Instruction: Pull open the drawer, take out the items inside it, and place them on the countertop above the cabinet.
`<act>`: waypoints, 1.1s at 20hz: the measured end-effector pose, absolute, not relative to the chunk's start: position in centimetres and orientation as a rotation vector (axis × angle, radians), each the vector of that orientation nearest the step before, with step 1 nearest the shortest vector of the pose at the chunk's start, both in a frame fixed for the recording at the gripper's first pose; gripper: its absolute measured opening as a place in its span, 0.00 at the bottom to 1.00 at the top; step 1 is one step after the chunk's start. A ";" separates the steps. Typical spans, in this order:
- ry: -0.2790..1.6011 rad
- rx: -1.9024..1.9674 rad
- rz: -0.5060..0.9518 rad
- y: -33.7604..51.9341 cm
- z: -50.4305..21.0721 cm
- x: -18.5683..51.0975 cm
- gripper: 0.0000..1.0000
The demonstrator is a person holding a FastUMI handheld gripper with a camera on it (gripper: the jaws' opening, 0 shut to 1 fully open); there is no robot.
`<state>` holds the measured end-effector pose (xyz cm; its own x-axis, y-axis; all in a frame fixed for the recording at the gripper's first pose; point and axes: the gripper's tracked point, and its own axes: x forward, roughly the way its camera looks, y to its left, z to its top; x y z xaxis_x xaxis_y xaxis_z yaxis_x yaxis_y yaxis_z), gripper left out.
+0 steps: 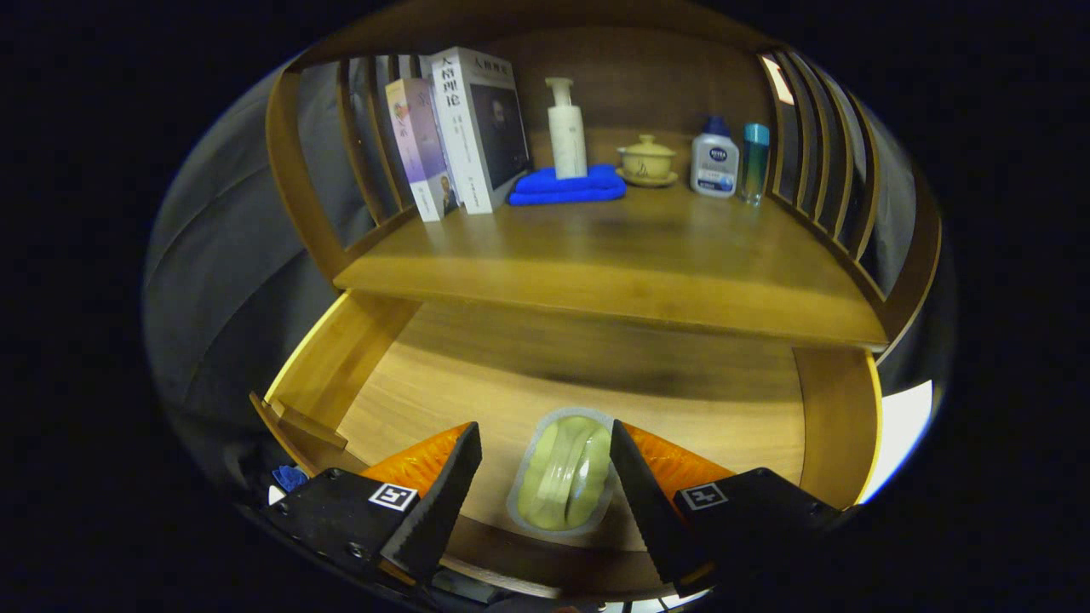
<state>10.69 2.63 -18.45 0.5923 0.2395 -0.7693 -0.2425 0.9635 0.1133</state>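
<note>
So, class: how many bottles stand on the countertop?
3: a white pump bottle on the blue cloth, and a white bottle beside a teal one. None looks hidden.

— What sort of place is this?

— A home setting, staged in a booth. Beyond the hand-held gripper [545, 477] stands a wooden cabinet [306, 187] with slatted sides.

— What makes it homely?

— Its desk [613, 255] carries books [464, 128], a pump bottle [566, 128] on a folded blue towel [566, 187], a lidded teacup [647, 160] and toiletry bottles [714, 162].
</note>
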 end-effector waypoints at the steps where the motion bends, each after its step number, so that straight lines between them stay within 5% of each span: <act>1: 0.914 -0.006 0.286 2.7 -18.9 10.7 0.96; 6: 0.988 0.024 0.264 2.4 -20.8 10.6 0.90; 13: 1.008 0.112 0.264 2.9 -21.6 10.4 0.23; 22: 0.828 0.108 0.301 3.3 -17.7 10.6 0.23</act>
